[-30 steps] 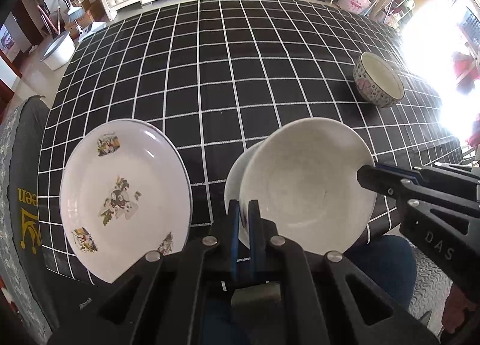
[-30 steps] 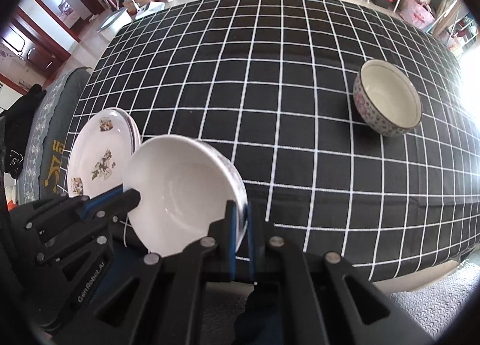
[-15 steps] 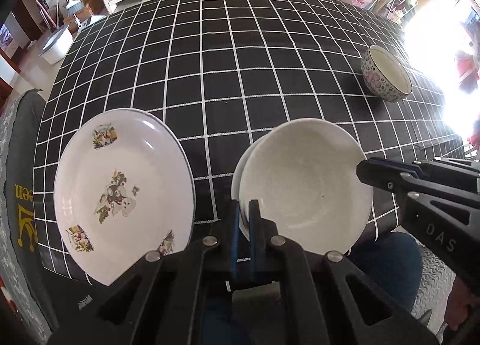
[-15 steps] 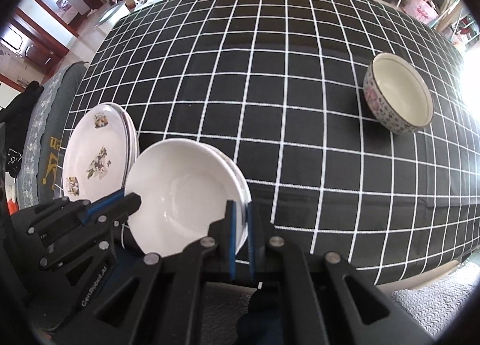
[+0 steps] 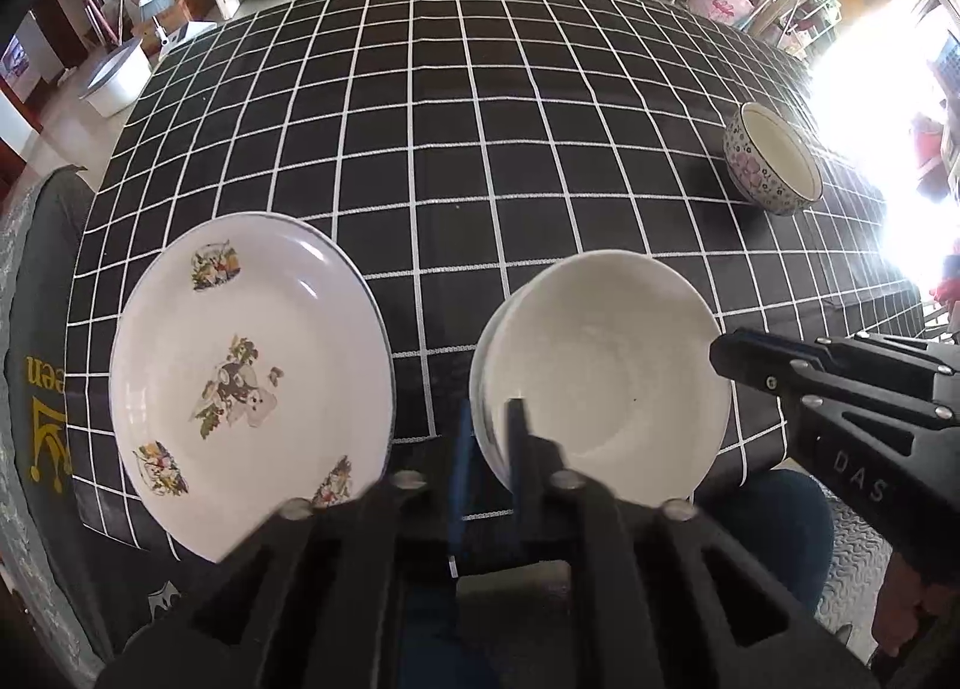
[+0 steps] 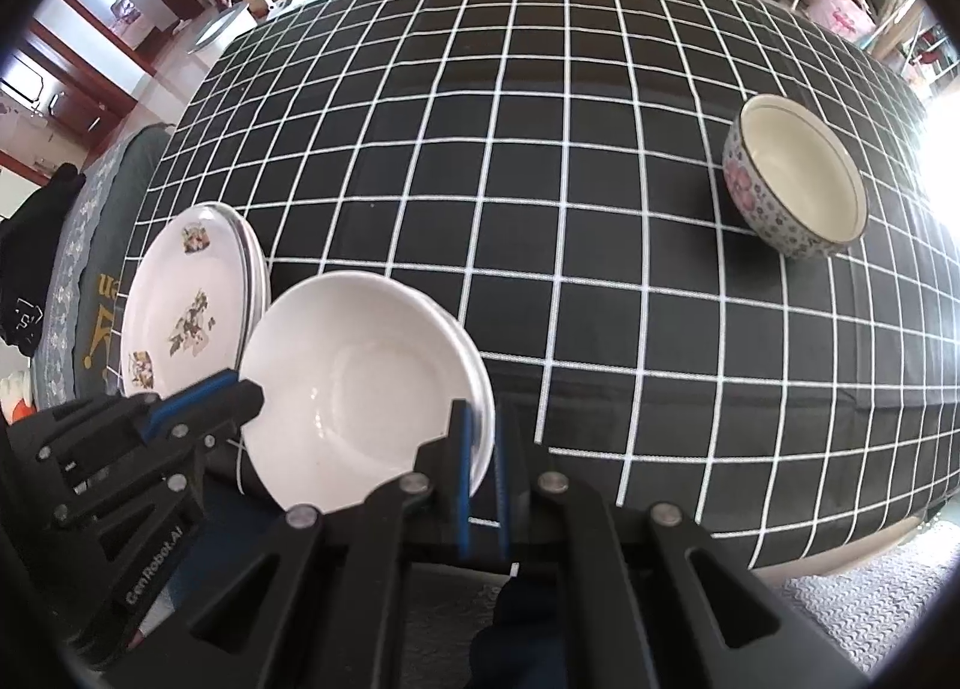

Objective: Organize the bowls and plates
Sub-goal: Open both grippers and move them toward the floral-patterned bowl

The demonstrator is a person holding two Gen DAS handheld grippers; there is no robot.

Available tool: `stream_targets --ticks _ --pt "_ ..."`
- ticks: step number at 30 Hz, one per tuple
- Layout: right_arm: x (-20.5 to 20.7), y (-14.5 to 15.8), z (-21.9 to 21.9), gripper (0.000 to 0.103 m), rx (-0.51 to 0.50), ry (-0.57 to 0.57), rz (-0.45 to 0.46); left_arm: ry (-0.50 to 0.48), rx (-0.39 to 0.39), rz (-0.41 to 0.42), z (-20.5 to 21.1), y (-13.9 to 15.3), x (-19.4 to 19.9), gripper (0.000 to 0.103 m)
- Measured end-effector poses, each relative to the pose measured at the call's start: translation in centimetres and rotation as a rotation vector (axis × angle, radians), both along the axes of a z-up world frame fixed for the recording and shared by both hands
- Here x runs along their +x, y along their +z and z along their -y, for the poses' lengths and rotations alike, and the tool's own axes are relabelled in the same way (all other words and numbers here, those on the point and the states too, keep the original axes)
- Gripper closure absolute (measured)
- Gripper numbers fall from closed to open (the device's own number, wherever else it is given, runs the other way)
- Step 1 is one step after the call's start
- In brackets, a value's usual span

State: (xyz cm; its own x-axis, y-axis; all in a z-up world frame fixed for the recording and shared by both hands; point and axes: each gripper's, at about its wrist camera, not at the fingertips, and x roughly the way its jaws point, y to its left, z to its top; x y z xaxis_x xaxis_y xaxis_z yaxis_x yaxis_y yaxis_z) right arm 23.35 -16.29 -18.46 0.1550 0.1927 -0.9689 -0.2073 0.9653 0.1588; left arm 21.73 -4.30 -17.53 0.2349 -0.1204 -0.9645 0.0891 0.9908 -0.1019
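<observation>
The plain white bowl (image 5: 606,371), glossy and shallow, sits in the opening left claw (image 5: 489,443) and pinching right claw (image 6: 483,449).

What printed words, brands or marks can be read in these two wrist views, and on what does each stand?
"DAS": white letters on the black body of the right gripper, left wrist view.
"GenRobot.AI": white letters on the black body of the left gripper, right wrist view.
"een", upside down in yellow with a crown mark: on the grey cushioned seat beside the table; the word is cut off.
Floral white plate: pictures only, no text.
</observation>
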Motion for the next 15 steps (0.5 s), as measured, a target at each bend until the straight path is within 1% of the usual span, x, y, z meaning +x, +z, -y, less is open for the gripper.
stream_targets --ticks 1,3,6,7,8,9,10,11,13,15 --pt "-0.1 0.1 -0.1 0.093 -0.005 0.004 0.007 0.0 0.002 0.005 0.0 0.1 0.0 0.079" --pt "-0.2 0.2 -0.2 0.092 -0.015 0.009 0.019 -0.005 0.003 0.019 0.0 0.5 0.0 0.079" --pt "-0.4 0.7 -0.3 0.083 -0.05 0.016 0.055 -0.012 -0.001 0.032 0.1 1.0 0.0 0.079" --pt "-0.4 1.0 -0.2 0.074 -0.055 0.019 0.069 -0.015 -0.002 0.04 0.2 1.3 0.0 0.078" --pt "-0.4 1.4 0.0 0.061 -0.056 0.018 0.082 -0.017 -0.002 0.044 0.2 1.5 0.1 0.072" --pt "-0.4 1.6 0.2 0.054 -0.054 0.017 0.092 -0.02 -0.001 0.055 0.3 1.8 0.1 0.069" --pt "-0.4 2.0 0.4 0.043 -0.054 0.014 0.106 -0.024 0.001 0.063 0.5 2.1 0.2 0.067" --pt "-0.4 2.6 0.8 0.039 -0.053 0.007 0.127 -0.028 0.003 0.067 0.6 2.2 0.3 0.067" --pt "-0.4 3.3 1.6 0.039 -0.058 -0.001 0.148 -0.041 0.002 0.081 1.1 2.7 0.6 0.067" --pt "-0.3 3.8 2.2 0.039 -0.053 -0.009 0.162 -0.05 -0.002 0.093 1.5 3.1 0.8 0.065"
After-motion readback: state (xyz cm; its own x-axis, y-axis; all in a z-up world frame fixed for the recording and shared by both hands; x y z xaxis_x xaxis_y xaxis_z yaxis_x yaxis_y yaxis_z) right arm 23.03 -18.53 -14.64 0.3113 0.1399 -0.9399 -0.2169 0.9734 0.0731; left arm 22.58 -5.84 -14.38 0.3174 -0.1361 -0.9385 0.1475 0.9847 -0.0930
